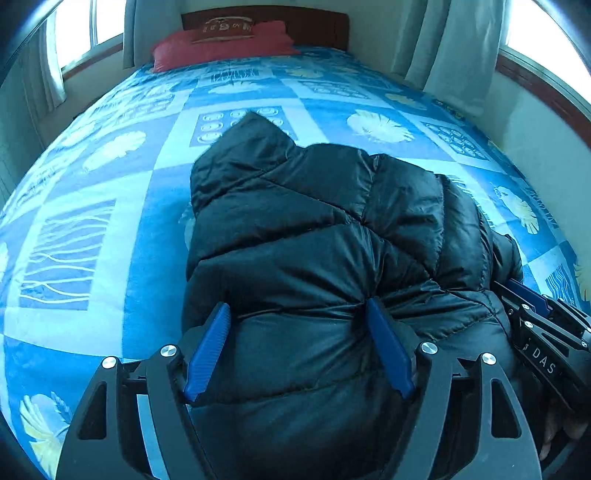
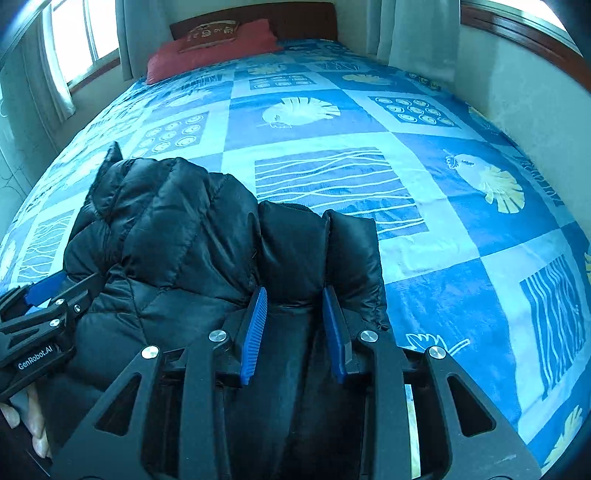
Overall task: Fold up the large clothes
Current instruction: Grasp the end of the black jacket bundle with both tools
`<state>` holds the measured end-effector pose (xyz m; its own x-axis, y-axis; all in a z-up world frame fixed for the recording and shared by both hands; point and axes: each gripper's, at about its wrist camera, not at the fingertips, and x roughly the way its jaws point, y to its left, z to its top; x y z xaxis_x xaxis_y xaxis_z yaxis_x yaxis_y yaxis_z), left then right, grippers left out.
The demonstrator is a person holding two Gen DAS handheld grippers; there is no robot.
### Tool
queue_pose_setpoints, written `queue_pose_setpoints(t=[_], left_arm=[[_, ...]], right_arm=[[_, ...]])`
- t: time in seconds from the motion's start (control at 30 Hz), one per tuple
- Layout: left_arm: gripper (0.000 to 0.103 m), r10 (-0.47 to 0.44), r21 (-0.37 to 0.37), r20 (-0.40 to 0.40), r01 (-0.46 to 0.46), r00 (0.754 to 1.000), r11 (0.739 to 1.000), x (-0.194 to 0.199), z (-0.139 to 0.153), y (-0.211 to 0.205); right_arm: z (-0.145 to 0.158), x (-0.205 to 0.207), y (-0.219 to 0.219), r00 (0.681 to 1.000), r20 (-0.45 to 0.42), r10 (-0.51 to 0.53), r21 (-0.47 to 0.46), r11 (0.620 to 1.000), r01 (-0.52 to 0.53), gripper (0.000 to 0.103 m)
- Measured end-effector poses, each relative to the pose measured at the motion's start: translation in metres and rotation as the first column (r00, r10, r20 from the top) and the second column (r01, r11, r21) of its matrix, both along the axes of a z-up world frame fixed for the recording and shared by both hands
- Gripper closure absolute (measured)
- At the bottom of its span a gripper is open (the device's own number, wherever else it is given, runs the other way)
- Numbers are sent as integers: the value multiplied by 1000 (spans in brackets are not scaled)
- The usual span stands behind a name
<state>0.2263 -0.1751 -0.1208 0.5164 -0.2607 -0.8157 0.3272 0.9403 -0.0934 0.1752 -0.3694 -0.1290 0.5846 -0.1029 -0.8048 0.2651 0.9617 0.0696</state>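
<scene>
- Bed [image 1: 110,229]: fills both views, covered by a blue patchwork spread with pale leaf, wave and ring prints. Wooden headboard [image 1: 306,26] at 12 o'clock.
- Curtains [image 1: 454,48]: pale, hanging at 1 o'clock beside a bright window; a second window sits at 10 o'clock.
- Jacket [image 1: 314,240]: black, quilted, puffy. Bunched in a thick bundle on the near half of the bed, near the foot edge. Hood peak points toward 12 o'clock in the left wrist view. In the right wrist view the jacket [image 2: 166,229] occupies the 9 o'clock half of the frame, with bare spread from 12 to 4 o'clock.
- Pillow [image 1: 221,46]: red, lying at the head of the bed, touching the headboard; a darker printed cushion rests on top of it.
- Left gripper [image 1: 299,347]: fingers spread wide, straddling a broad padded fold of the jacket. The cloth fills the gap and bulges between the blue pads; its creases gather at the 3 o'clock pad. Seen from the other camera, the left gripper [image 2: 44,295] sits at 9 o'clock against the jacket edge.
- Right gripper [image 2: 295,325]: fingers narrow, pinching a thick ridge of the jacket, both pads pressed into the fabric. Seen from the left camera, the right gripper [image 1: 532,299] lies at 4 o'clock, at the bundle's side.
- Hand [image 2: 29,424]: fingertips visible at 8 o'clock, under the left gripper's body.
</scene>
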Motion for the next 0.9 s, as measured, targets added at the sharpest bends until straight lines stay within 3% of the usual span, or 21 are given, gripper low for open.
queue_pose_setpoints(t=[0.3, 0.6, 0.77, 0.9], left_arm=[[27, 23, 34, 34, -24, 999, 999, -1, -14, -5], [27, 54, 46, 60, -56, 997, 997, -13, 9, -1], [28, 146, 7, 60, -146, 988, 989, -25, 25, 16], [28, 256, -46, 24, -255, 966, 966, -29, 28, 34]], right_arm=[[-13, 1, -4, 999, 33, -20, 23, 1000, 19, 73], [9, -13, 5, 996, 89, -30, -47, 998, 34, 74], [21, -27, 2, 990, 126, -66, -40, 997, 72, 74], [25, -36, -6, 985, 141, -104, 2, 994, 105, 71]])
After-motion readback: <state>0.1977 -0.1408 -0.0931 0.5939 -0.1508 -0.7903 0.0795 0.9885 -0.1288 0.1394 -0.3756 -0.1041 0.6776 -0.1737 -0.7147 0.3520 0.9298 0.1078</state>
